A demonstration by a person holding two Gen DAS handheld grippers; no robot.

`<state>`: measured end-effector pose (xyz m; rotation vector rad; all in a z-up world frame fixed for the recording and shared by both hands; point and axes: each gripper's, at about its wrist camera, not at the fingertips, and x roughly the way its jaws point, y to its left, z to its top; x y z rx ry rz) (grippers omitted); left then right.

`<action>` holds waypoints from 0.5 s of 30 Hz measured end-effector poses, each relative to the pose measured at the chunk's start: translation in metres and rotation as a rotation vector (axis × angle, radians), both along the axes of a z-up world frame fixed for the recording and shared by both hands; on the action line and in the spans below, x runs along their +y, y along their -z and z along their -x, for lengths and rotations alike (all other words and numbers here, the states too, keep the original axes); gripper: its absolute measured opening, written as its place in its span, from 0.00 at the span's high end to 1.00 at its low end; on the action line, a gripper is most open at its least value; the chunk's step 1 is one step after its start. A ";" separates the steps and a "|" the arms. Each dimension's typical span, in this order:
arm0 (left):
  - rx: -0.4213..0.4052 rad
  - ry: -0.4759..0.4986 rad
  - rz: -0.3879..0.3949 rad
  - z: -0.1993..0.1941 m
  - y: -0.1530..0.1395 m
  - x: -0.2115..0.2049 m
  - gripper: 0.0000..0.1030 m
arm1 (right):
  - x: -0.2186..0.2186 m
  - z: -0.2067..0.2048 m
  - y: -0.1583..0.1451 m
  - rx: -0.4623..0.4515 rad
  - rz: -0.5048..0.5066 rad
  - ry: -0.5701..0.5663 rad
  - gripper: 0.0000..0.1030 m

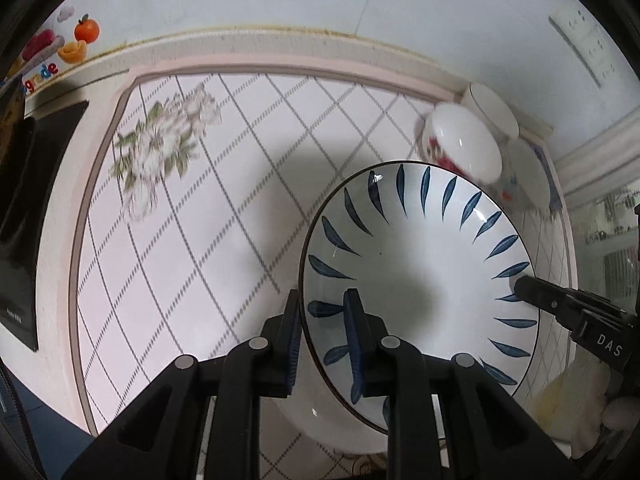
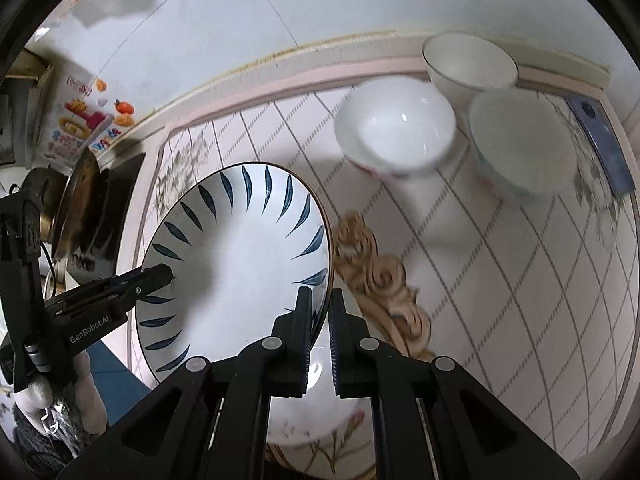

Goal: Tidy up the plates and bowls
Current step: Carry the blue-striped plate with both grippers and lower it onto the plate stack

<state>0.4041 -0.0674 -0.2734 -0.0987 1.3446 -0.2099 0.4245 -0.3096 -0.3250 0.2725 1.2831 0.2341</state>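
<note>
A white plate with blue leaf marks (image 1: 420, 264) is held above the table by both grippers. My left gripper (image 1: 324, 304) is shut on its left rim. My right gripper (image 2: 320, 300) is shut on its right rim (image 2: 240, 248). The right gripper's tip shows in the left wrist view (image 1: 532, 290), and the left gripper's tip in the right wrist view (image 2: 156, 274). Another white dish (image 2: 304, 412) lies under the plate. Three white bowls stand at the back right: one floral (image 2: 396, 128), one plain (image 2: 470, 62), one patterned (image 2: 520, 140).
The table (image 1: 180, 208) has a pink checked cloth with a flower print. A black cooktop (image 1: 28, 216) is at the left, with a pan (image 2: 80, 204) on it. A blue phone-like object (image 2: 600, 136) lies by the right edge. The wall is close behind.
</note>
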 end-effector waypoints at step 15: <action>0.058 0.017 -0.046 0.032 0.046 -0.001 0.83 | 0.011 0.048 0.048 0.044 0.030 0.028 0.91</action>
